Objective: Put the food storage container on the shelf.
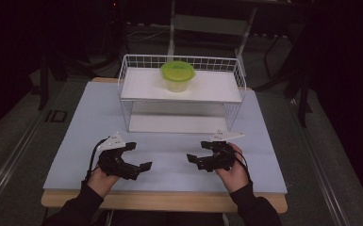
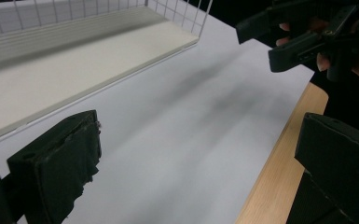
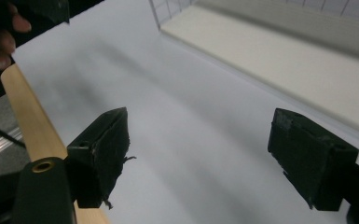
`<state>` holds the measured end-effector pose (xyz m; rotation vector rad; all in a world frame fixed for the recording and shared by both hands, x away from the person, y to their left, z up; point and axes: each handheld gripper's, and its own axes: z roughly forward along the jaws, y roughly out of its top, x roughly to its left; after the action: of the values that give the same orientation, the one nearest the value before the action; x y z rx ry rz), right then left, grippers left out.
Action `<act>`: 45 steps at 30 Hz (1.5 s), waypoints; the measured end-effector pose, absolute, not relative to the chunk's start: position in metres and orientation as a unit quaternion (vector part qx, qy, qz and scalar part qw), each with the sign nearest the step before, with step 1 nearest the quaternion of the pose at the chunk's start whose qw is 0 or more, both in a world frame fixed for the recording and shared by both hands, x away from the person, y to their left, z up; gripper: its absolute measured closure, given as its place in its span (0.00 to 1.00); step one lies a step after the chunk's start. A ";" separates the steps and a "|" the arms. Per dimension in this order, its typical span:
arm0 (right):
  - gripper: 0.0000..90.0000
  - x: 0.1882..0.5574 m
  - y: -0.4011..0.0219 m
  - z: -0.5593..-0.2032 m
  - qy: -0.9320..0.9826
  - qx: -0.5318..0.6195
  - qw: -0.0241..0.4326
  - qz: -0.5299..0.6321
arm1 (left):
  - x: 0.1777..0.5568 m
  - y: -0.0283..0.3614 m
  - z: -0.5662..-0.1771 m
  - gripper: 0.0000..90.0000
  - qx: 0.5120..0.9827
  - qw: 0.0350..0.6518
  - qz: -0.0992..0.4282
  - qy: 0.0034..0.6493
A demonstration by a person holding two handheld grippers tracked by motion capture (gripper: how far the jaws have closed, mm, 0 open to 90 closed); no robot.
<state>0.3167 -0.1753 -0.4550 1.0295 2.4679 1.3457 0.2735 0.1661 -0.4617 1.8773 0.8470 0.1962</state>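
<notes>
resting low at the table's (image 1: 169, 162) six o'clock, the left gripper (image 1: 141, 156) and right gripper (image 1: 195, 151) gape empty; the person should raise both toward the green bowl (image 1: 177, 74) on the wire shelf (image 1: 136, 85) at twelve.

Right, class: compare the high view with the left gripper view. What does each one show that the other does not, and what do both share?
High view alone: a green bowl on the top shelf of the white wire rack, and the left hand-held gripper seen from outside, open and empty.

Left gripper view alone: that gripper's worn black pads up close, and the table's wooden edge seen close.

Both share: the pale tabletop, the rack's lower shelf, and the right hand-held gripper, open and empty.
</notes>
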 end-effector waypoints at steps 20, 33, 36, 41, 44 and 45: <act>0.22 0.294 -0.214 -0.484 0.830 0.360 0.080 0.418 | 0.262 0.174 -0.482 0.01 0.799 0.480 0.082 0.354; 0.22 0.291 -0.234 -0.494 0.831 0.376 0.089 0.401 | 0.264 0.175 -0.496 0.01 0.805 0.471 0.082 0.352; 0.22 0.293 -0.234 -0.497 0.831 0.379 0.090 0.397 | 0.264 0.178 -0.495 0.01 0.798 0.481 0.086 0.353; 0.22 0.294 -0.235 -0.498 0.831 0.381 0.090 0.396 | 0.264 0.181 -0.493 0.01 0.790 0.491 0.088 0.356; 0.22 0.295 -0.235 -0.498 0.831 0.383 0.091 0.394 | 0.263 0.181 -0.491 0.01 0.787 0.495 0.087 0.356; 0.22 0.295 -0.235 -0.499 0.831 0.384 0.089 0.393 | 0.263 0.181 -0.491 0.01 0.787 0.496 0.088 0.357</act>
<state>0.2950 -0.2354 -0.4985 1.1412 2.4723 1.1688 0.2628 0.1813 -0.4914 1.9055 0.8637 0.2124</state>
